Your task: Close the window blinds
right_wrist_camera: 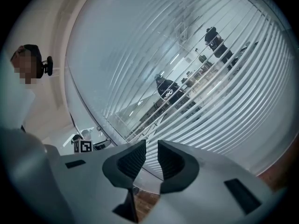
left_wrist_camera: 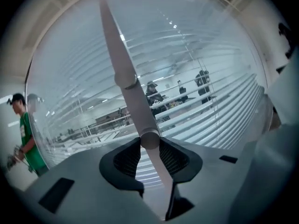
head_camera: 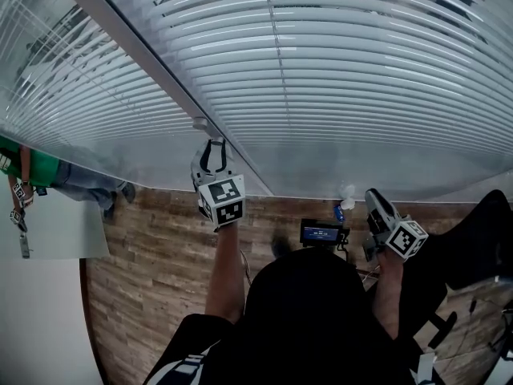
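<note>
White slatted blinds (head_camera: 345, 79) cover the glass ahead of me in the head view, with a second panel (head_camera: 72, 111) to the left of a white mullion (head_camera: 144, 50). The blinds' white tilt wand (left_wrist_camera: 133, 101) hangs down in front of the slats, and its round lower end sits between the left gripper's pads. My left gripper (left_wrist_camera: 150, 149) is shut on that wand; in the head view it (head_camera: 211, 144) is raised just below the wand's tip (head_camera: 199, 123). My right gripper (right_wrist_camera: 152, 155) points at the slats (right_wrist_camera: 210, 92), open with nothing between its jaws, lower right in the head view (head_camera: 375, 197).
A person in a green shirt (head_camera: 32, 171) stands at the far left, also in the left gripper view (left_wrist_camera: 25, 134). The floor is wood plank (head_camera: 160, 255). A small device with a lit screen (head_camera: 322, 233) sits below the blinds, and a black chair (head_camera: 481, 239) is at the right.
</note>
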Demonstrator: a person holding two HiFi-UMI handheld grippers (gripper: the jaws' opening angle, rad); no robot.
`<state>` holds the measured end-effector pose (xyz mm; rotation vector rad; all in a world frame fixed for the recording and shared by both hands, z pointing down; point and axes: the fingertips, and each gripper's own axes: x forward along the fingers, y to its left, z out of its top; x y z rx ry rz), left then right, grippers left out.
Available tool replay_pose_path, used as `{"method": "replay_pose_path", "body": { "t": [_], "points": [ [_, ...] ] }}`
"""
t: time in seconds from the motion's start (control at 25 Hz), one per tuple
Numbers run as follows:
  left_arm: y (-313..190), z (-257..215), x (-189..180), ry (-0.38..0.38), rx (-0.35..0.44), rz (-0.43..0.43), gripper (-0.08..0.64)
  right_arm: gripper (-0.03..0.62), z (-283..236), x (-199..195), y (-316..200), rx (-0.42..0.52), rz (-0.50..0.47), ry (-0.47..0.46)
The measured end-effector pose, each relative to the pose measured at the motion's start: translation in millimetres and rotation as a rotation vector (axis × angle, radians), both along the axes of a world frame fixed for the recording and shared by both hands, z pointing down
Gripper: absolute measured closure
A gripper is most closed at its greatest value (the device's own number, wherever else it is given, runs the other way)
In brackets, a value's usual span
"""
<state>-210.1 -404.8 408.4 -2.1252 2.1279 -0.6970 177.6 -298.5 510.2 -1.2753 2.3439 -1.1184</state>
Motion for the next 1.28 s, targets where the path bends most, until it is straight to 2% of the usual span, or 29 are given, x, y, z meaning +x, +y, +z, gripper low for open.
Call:
{"method": "replay_pose_path", "body": {
  "t": [0.04, 0.2, 0.24, 0.32, 0.4, 0.48, 0.52, 0.64, 0.76, 0.84, 0.88, 0.92, 0.96, 1.12, 1.16, 1.2, 1.28],
  "points": [
    [1, -1, 1, 0.102, 0.009, 0.012, 0.423, 0.514, -1, -1, 0, 0.002, -0.002, -0.002],
    [6, -5, 0, 0.606, 0.056, 0.03, 0.394, 0.514, -3, -4, -1, 0.003, -0.007, -0.009],
    [6, -6, -2, 0.697, 0.068, 0.028, 0.391, 0.514, -3, -4, 0, 0.002, -0.007, -0.01],
    [4, -9, -5, 0.806, 0.088, 0.031, 0.391, 0.514, -2, -3, 0, 0.003, -0.004, -0.014],
    [2, -11, -7, 0.828, 0.097, 0.031, 0.394, 0.514, 0, -1, 1, 0.002, 0.002, -0.011],
    [2, -12, -7, 0.768, 0.094, 0.025, 0.422, 0.514, 2, 1, 2, 0.004, 0.005, -0.016],
    [2, -12, -6, 0.699, 0.088, 0.021, 0.422, 0.514, 2, 1, 2, 0.003, 0.006, -0.018],
    [2, -11, -2, 0.409, 0.056, 0.001, 0.423, 0.514, 1, 2, 3, -0.001, 0.01, -0.009],
    [1, -7, 0, 0.165, 0.03, -0.016, 0.423, 0.514, 1, 2, 2, 0.0, 0.01, -0.005],
    [0, -5, 0, 0.046, 0.02, -0.02, 0.423, 0.514, 1, 1, 2, 0.001, 0.008, -0.008],
    [-1, -5, 0, 0.025, 0.019, -0.018, 0.422, 0.514, 1, 1, 1, 0.003, 0.006, -0.009],
    [-1, -5, 1, 0.043, 0.022, -0.013, 0.422, 0.514, 0, 0, 1, 0.004, 0.005, -0.009],
    [1, -6, 2, 0.103, 0.028, -0.009, 0.422, 0.514, -1, -1, 1, 0.006, 0.003, -0.009],
    [8, -7, -4, 0.552, 0.072, -0.013, 0.391, 0.514, -5, -4, -1, 0.009, -0.006, -0.014],
    [8, -7, -5, 0.626, 0.082, -0.009, 0.39, 0.514, -5, -5, -1, 0.01, -0.008, -0.017],
    [6, -9, -6, 0.668, 0.09, 0.001, 0.391, 0.514, -4, -5, -1, 0.011, -0.01, -0.019],
    [3, -11, -4, 0.698, 0.094, 0.015, 0.391, 0.514, -4, -5, 0, 0.007, -0.01, -0.02]
  ]
}}
